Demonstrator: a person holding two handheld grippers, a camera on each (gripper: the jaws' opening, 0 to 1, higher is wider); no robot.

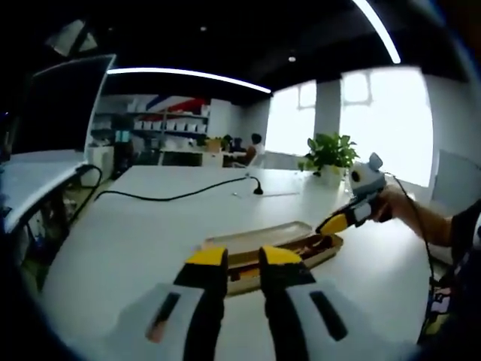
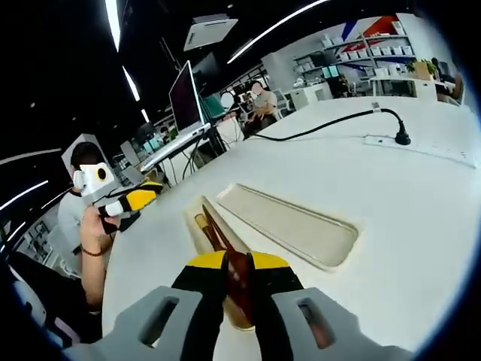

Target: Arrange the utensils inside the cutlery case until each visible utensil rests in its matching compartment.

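Observation:
A beige cutlery case [image 2: 192, 226] lies on the white table [image 2: 421, 226] with dark brown utensils [image 2: 207, 223] in it. Its flat beige lid [image 2: 289, 222] rests beside it. My right gripper [image 2: 239, 265] is over the case's near end, shut on a reddish-brown utensil [image 2: 240, 289] that runs lengthwise along the case. In the left gripper view the case [image 1: 327, 253] and lid [image 1: 255, 235] lie just beyond my left gripper [image 1: 243, 257], which is narrowly open with nothing between its fingers. The right gripper [image 1: 334, 223] reaches in from the right, its yellow tip over the case's far end.
A black cable [image 1: 173, 197] crosses the table toward a power strip [image 2: 417, 147]. A potted plant [image 1: 329, 154] stands at the table's far edge. A laptop [image 2: 184, 98] sits on a neighbouring desk. A hand [image 2: 94, 229] holds the left gripper [image 2: 124, 199]. People sit in the background.

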